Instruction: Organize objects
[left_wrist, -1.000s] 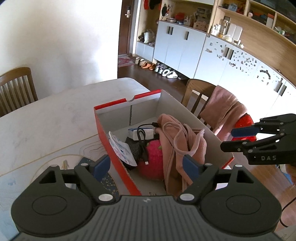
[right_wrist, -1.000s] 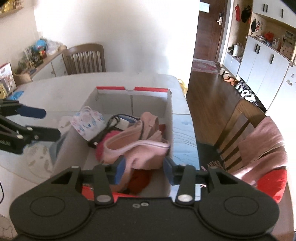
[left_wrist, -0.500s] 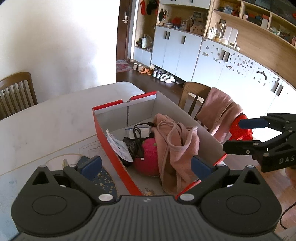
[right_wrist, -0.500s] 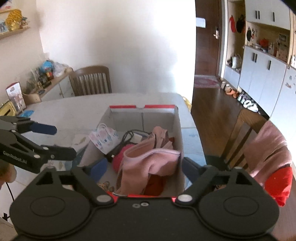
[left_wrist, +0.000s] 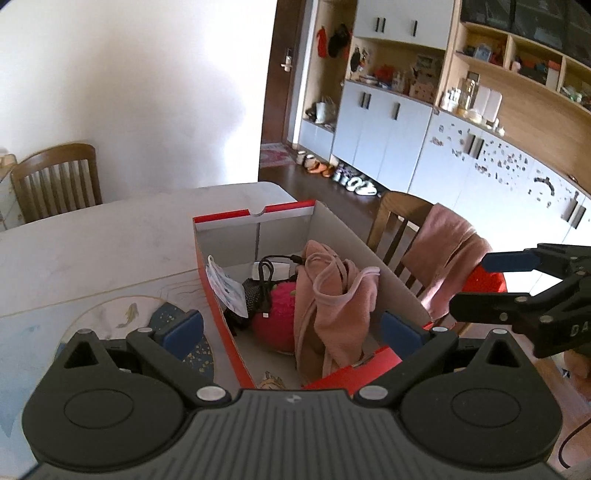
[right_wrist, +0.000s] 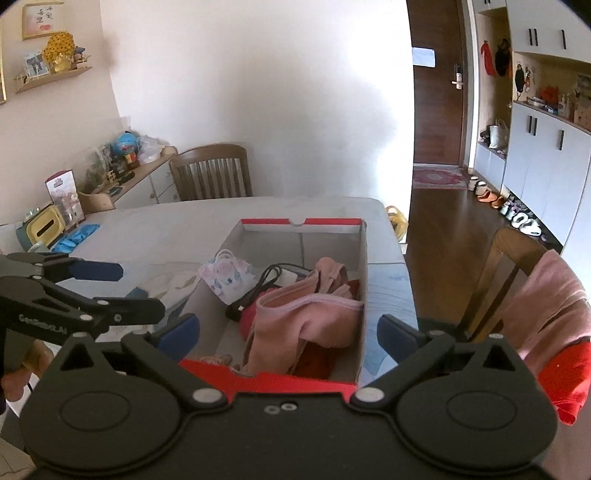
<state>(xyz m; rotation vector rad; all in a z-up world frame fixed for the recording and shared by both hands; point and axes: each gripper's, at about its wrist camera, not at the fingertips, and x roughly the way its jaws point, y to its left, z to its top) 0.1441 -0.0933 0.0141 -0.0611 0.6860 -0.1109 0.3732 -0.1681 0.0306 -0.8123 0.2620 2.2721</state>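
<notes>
The left gripper (left_wrist: 291, 328) is standing spread wide with nothing between its pads, and the right gripper (right_wrist: 288, 332) is opening its jaws, likewise gripping nothing. Just beyond both, the red shoebox (right_wrist: 295, 378) is sitting on the table (left_wrist: 110, 236), holding a pink garment (left_wrist: 332, 306), a black cable (left_wrist: 264, 273) and a patterned pouch (right_wrist: 225, 277).
</notes>
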